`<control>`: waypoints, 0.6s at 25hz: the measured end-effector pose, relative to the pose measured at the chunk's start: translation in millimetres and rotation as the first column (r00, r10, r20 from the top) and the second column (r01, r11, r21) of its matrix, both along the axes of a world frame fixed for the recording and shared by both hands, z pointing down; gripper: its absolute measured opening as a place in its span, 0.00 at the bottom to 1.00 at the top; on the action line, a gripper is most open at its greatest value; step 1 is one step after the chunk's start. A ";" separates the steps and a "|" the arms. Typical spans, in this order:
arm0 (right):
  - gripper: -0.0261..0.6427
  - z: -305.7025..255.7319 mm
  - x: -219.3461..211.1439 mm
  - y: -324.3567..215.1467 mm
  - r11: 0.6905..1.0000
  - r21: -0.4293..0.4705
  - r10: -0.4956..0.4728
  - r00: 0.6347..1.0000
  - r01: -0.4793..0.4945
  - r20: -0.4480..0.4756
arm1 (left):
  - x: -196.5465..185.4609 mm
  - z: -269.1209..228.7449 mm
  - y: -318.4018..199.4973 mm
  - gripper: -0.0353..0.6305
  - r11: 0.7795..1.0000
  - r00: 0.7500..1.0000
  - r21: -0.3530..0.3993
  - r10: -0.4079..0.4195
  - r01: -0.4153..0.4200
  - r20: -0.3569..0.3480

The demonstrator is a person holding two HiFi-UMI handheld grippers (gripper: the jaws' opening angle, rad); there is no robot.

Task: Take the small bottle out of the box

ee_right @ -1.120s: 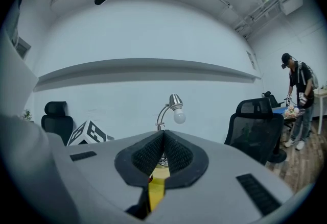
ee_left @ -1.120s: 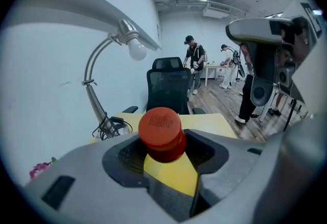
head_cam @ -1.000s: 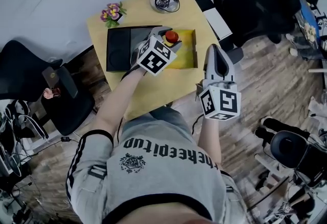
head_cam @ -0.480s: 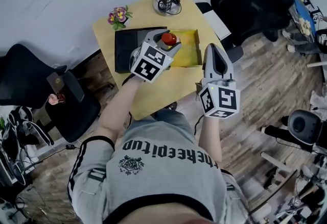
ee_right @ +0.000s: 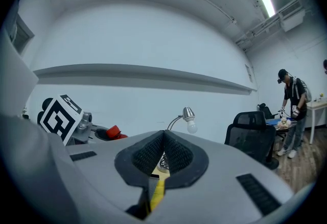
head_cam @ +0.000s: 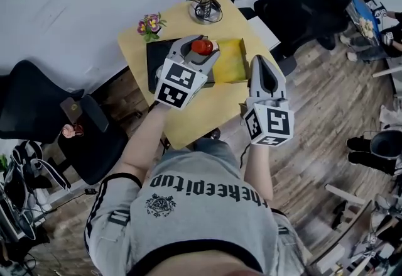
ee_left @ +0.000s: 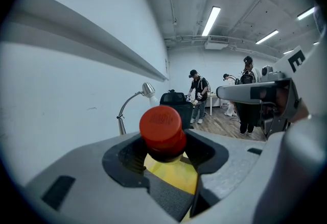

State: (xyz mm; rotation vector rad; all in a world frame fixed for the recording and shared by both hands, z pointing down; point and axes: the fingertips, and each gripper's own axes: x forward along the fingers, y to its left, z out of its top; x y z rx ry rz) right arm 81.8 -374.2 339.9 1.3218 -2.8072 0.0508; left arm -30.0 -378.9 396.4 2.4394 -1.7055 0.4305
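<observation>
Over on the yellow table (head_cam: 188,121) (easily the biggest thing in the head view, with black office chairs (head_cam: 38,111) parked on either side of it) sits an open yellow box (head_cam: 233,61), and a flat black lid (head_cam: 155,58) lies just beside its left end. Next down in size are the two tongs. So the left gripper (head_cam: 200,48) hangs over the spot where box and lid meet, pointing away from the person, and its jaws stand fairly wide but are clamped on something, not empty. Then the right gripper (head_cam: 260,62) hovers at the table's right edge, near the box's right end but apart from it, jaws pressed together with nothing in them. Behind the box a silver desk lamp (head_cam: 207,1) stands at the table's far edge. A little bunch of purple flowers (head_cam: 151,23) sits by the far left corner, and both are well apart from either gripper. Smallest of all is the small bottle (ee_left: 162,128): yellow body, red cap, upright, pinched between the left jaws just under the cap, up in the air over the box's left end.
</observation>
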 end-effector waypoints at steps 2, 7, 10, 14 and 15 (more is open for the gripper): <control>0.04 -3.0 -2.3 5.3 1.000 0.007 0.005 1.000 -0.005 -0.001 | -5.9 -6.2 5.7 0.40 1.000 1.000 0.019 -0.005 0.005 -0.006; 0.04 -11.4 -7.1 18.1 0.999 0.027 0.017 1.000 -0.017 0.000 | -18.0 -25.6 21.8 0.40 0.997 0.999 0.074 -0.031 0.033 -0.023; 0.04 -15.6 -10.4 25.6 0.999 0.038 0.021 1.000 -0.021 0.002 | -23.5 -36.2 31.9 0.40 0.993 0.999 0.106 -0.042 0.045 -0.035; 0.04 -22.8 -13.1 34.4 0.998 0.051 0.027 1.000 -0.027 0.004 | -30.2 -52.5 44.0 0.40 0.987 0.997 0.149 -0.054 0.061 -0.055; 0.04 -24.4 -13.4 36.5 0.998 0.054 0.029 1.000 -0.029 0.004 | -31.8 -56.5 46.9 0.40 0.985 0.997 0.160 -0.056 0.065 -0.061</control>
